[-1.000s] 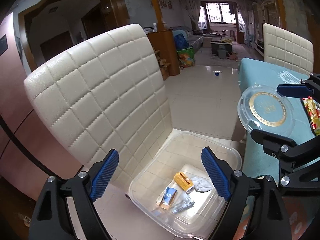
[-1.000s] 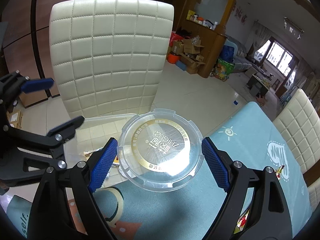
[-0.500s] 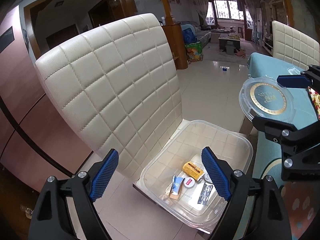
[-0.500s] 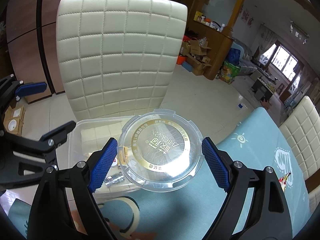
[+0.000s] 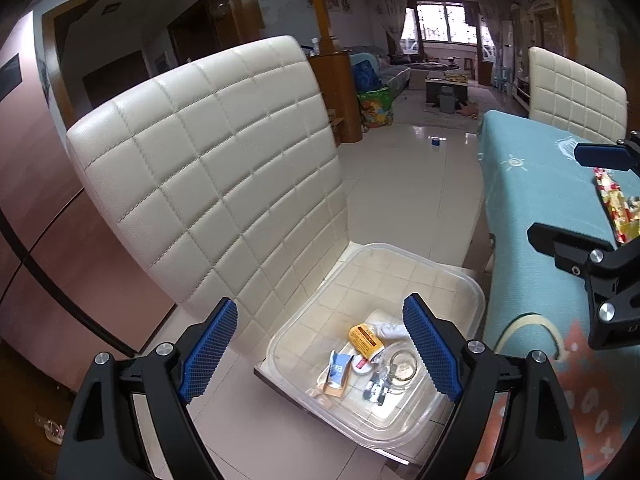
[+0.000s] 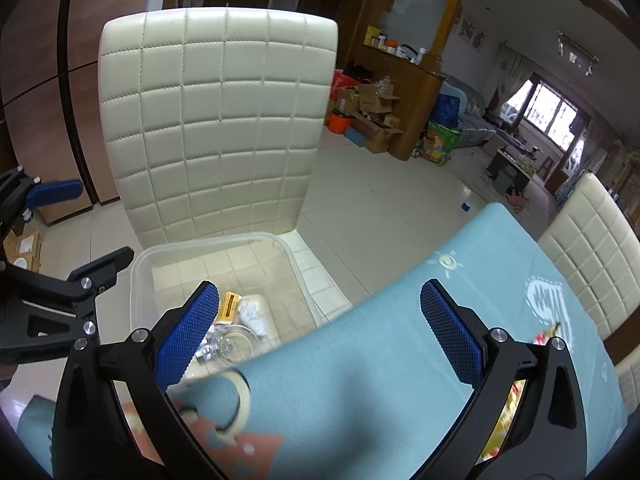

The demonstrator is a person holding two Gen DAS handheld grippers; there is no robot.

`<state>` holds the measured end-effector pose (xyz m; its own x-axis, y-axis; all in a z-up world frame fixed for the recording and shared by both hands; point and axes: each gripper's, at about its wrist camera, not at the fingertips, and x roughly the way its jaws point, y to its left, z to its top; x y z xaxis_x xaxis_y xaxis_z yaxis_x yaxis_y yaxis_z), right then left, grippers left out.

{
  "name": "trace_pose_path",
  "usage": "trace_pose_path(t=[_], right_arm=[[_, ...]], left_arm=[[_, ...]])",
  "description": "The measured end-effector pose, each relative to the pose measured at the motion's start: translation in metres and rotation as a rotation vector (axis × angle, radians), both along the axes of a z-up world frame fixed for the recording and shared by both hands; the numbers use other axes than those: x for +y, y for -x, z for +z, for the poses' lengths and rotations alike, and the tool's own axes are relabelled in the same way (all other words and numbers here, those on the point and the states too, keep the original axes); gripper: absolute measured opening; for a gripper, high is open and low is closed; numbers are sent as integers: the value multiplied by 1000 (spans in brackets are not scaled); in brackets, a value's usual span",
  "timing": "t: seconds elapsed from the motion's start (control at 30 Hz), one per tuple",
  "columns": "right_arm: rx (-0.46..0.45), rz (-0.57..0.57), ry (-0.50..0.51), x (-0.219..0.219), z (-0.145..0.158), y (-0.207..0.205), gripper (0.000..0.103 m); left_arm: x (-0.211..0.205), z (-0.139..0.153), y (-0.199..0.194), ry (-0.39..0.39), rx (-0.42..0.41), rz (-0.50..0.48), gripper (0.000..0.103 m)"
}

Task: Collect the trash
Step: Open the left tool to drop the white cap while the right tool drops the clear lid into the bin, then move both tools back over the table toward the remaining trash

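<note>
- Standing on the cream chair (image 5: 224, 168), the clear tub (image 5: 476, 292) holds the trash: a round clear lid (image 5: 402, 368), a yellow box (image 5: 362, 338), a tissue.
- Wrappers (image 5: 616, 208) lie on the teal table (image 6: 380, 352), nearest the right gripper (image 6: 320, 328).
- Its jaws are opening, empty; the left gripper (image 5: 320, 348) is spread, empty.

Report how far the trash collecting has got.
Done: the clear bin on the chair holds a round clear lid, a yellow box and other scraps. In hand: nothing; right gripper is opening, empty. Left: a red-yellow wrapper on the table.
</note>
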<state>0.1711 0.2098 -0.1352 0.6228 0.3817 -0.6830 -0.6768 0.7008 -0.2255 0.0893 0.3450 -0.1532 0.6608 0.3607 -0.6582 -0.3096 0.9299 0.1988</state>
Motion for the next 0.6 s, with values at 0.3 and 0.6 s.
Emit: trace_pose_path(t=[0.3,0.6], right_arm=[[-30,-129,11,-74,14,26,99],[-52,-355,-16,-190,28,69,99]], left_arm=[[-61,22,5,-15,-3,-173,83],[-155,44,20,-22,-21,-372,83]])
